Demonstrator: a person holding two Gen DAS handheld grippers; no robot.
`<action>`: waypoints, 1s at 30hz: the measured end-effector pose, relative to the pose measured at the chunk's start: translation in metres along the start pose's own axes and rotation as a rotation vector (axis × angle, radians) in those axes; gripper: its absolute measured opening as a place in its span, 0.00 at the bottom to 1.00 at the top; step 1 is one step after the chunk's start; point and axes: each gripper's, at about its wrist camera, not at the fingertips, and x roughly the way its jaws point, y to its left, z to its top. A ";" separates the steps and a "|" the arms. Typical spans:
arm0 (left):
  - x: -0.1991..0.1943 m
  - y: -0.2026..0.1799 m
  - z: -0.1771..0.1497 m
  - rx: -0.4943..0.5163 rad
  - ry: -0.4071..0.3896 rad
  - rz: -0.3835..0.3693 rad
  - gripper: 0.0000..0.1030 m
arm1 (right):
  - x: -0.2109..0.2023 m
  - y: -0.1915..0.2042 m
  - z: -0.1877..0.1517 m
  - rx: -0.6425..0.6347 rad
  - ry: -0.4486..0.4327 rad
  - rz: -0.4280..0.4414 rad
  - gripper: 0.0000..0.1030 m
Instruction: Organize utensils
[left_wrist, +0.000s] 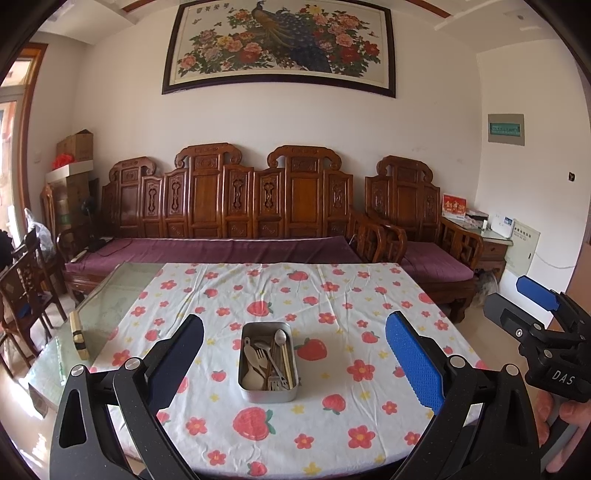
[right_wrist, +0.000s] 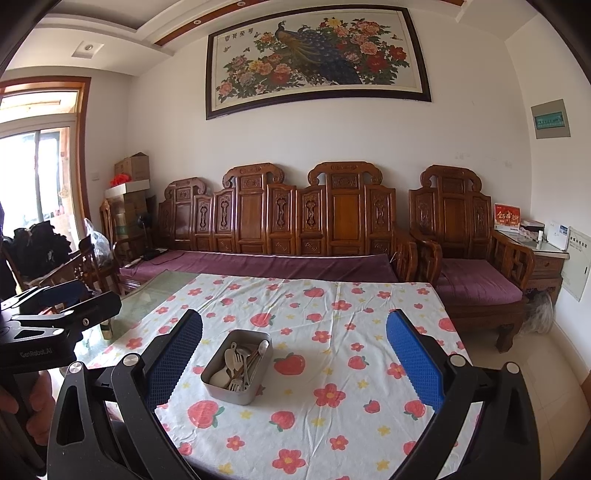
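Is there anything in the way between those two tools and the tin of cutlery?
Nothing visible: only bare flowered tablecloth lies between each open tool (left tool, right tool) and the metal tin.

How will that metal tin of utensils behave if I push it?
The metal tin looks low and flat-bottomed, so it probably slides rather than tips. The loose tablecloth may bunch beneath it. The utensils lie loose inside and will likely shift and rattle.
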 end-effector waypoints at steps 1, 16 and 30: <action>-0.001 0.000 0.000 0.000 0.000 -0.002 0.93 | 0.000 0.001 0.000 -0.001 0.000 0.000 0.98; -0.004 -0.001 0.005 0.001 -0.003 -0.001 0.93 | -0.002 0.004 0.000 -0.007 -0.003 -0.004 0.98; -0.007 -0.002 0.006 0.005 -0.012 -0.003 0.93 | -0.003 0.005 0.001 -0.006 -0.003 -0.004 0.98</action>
